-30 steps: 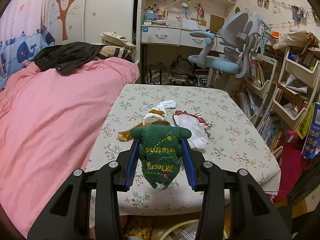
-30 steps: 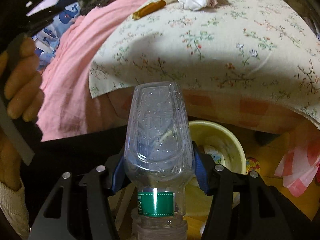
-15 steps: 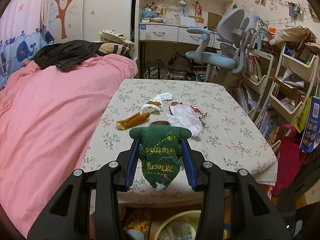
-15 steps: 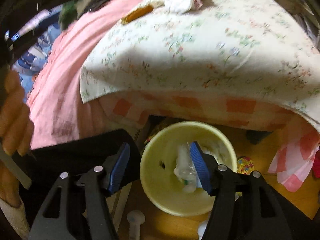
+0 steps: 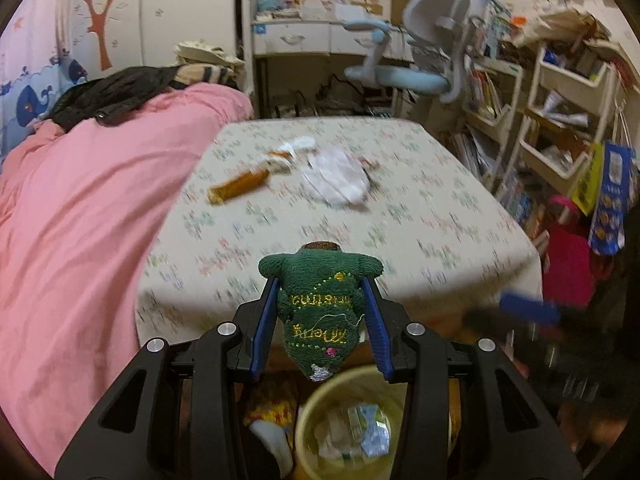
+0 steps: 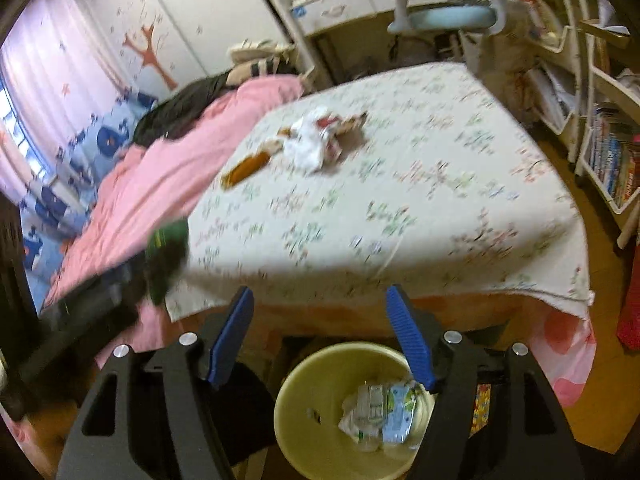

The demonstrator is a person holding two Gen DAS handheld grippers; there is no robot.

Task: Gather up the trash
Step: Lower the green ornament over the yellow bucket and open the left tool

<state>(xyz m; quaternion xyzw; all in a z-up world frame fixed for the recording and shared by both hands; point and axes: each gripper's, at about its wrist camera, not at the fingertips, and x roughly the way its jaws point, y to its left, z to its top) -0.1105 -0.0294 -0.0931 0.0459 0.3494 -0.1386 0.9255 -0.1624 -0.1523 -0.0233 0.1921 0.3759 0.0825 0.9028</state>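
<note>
My left gripper (image 5: 320,312) is shut on a green knitted sock (image 5: 318,308) with gold stitching, held above the front edge of the floral table (image 5: 420,216). A yellow bin (image 5: 308,420) with a clear bottle and wrappers inside stands on the floor below it. My right gripper (image 6: 324,312) is open and empty above the same bin (image 6: 296,396). On the table lie a crumpled white tissue (image 5: 338,178), an orange wrapper (image 5: 238,188) and small scraps. The left gripper with the sock shows blurred in the right wrist view (image 6: 166,252).
A pink bed (image 5: 80,220) runs along the table's left side. A blue desk chair (image 5: 420,68) and a desk stand behind it. White shelves (image 5: 560,112) with books and a red bag (image 5: 568,264) stand on the right.
My right gripper opened and dropped the clear bottle into the bin, then rose. My left gripper drew back from the table with the sock, over the bin.
</note>
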